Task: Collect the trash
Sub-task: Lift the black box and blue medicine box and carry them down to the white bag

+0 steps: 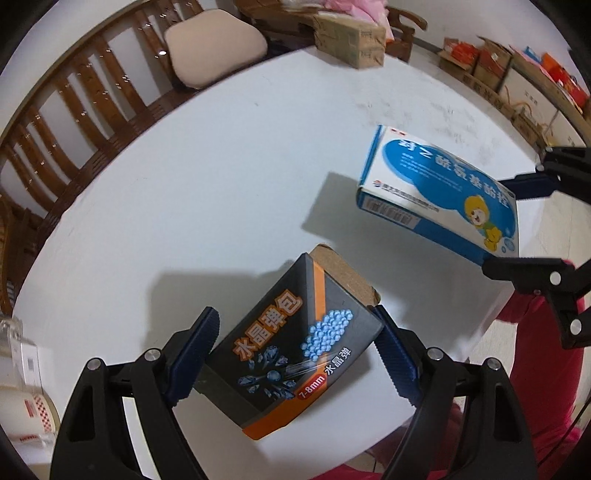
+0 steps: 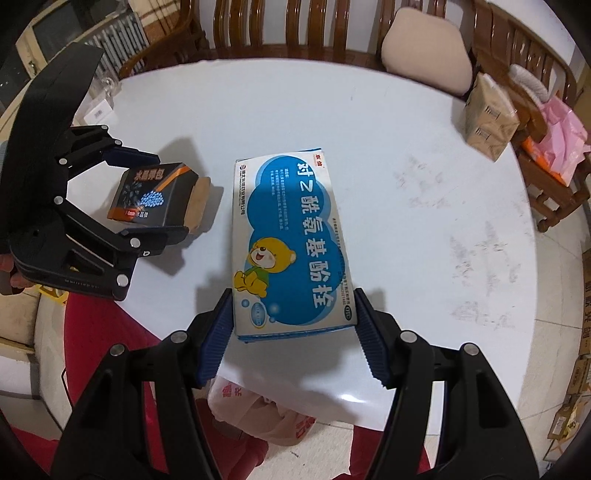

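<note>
Trash here means two cardboard boxes held over a round white table (image 2: 406,155), whose smooth top carries grey scuff marks. The larger is a flat blue-and-white medicine box (image 2: 291,243), glossy, printed with a cartoon bear; the right gripper (image 2: 293,334) is clamped on its near end, ribbed blue pads pressing both long sides, and the box casts a shadow on the table below. The smaller is a dark box (image 1: 291,354) with orange trim and pictures of blue beads, its plain brown end flap standing open; the left gripper (image 1: 295,354) is clamped across it, and its near corner hangs past the table edge. A taped brown carton (image 2: 487,118) sits at the far rim. Below the table's near edge a crumpled plastic bag (image 2: 258,417) with red print is partly hidden by the table and gripper. Wooden slatted chairs (image 2: 295,26) ring the table, cut off by the picture edge.
</note>
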